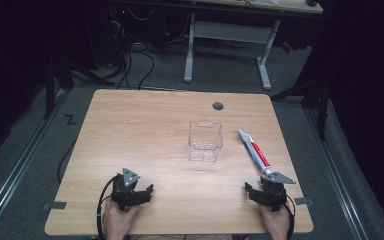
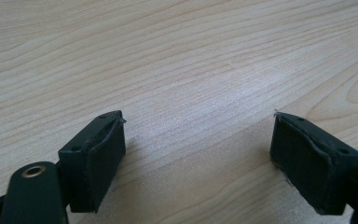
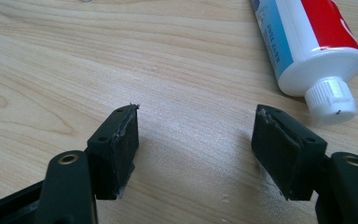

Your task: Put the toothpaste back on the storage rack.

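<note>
Both black two-jaw grippers rest wide open and empty on the light wooden table: the left gripper well left of the clear plastic box, the right gripper just short of the white, red and blue toothpaste tube lying right of that box. Nothing appears begun; a likely next move is closing on the tube's cap end.

Taking the clear plastic box as my landmark on the wooden table, I log a toothpaste tube lying just to its right, crimped end far, white cap toward the near edge, and a small grey grommet beyond the box. Near and left of the box I have the left gripper, jaws apart over bare wood. Near and right sits the right gripper, jaws also apart, close beside the tube's cap.
</note>
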Action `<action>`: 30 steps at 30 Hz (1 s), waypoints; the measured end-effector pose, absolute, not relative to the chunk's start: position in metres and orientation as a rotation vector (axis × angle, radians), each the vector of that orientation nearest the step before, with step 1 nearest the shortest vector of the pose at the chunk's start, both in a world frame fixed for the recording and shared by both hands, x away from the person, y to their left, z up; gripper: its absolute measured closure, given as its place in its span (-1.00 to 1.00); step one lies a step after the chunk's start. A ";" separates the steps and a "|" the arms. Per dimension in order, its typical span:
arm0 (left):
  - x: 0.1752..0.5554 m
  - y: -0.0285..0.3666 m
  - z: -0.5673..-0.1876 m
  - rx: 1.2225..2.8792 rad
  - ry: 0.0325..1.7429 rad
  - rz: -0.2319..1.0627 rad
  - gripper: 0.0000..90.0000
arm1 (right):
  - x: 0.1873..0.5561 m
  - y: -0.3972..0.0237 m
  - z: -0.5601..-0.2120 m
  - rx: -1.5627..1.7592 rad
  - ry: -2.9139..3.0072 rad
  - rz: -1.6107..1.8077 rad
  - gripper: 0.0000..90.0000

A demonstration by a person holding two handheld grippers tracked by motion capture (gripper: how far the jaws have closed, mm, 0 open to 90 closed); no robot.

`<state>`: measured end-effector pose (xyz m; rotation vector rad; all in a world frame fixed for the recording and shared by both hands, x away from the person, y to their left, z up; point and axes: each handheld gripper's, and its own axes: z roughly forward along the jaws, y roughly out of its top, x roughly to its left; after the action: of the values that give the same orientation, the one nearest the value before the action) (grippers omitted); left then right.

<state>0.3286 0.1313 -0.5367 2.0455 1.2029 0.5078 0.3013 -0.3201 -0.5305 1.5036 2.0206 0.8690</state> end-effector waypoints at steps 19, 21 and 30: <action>0.329 0.131 -0.537 2.047 1.203 0.508 -0.60 | 0.302 -0.321 -0.531 1.496 2.025 0.868 -0.29; 0.329 0.131 -0.537 2.047 1.203 0.508 -0.60 | 0.302 -0.320 -0.531 1.490 2.028 0.863 -0.29; 0.329 0.131 -0.537 2.047 1.204 0.508 -0.60 | 0.302 -0.322 -0.530 1.478 2.042 0.870 -0.28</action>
<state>0.3287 0.1313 -0.5366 2.0468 1.2042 0.5081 0.3019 -0.3219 -0.5305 1.4780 2.0418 0.8704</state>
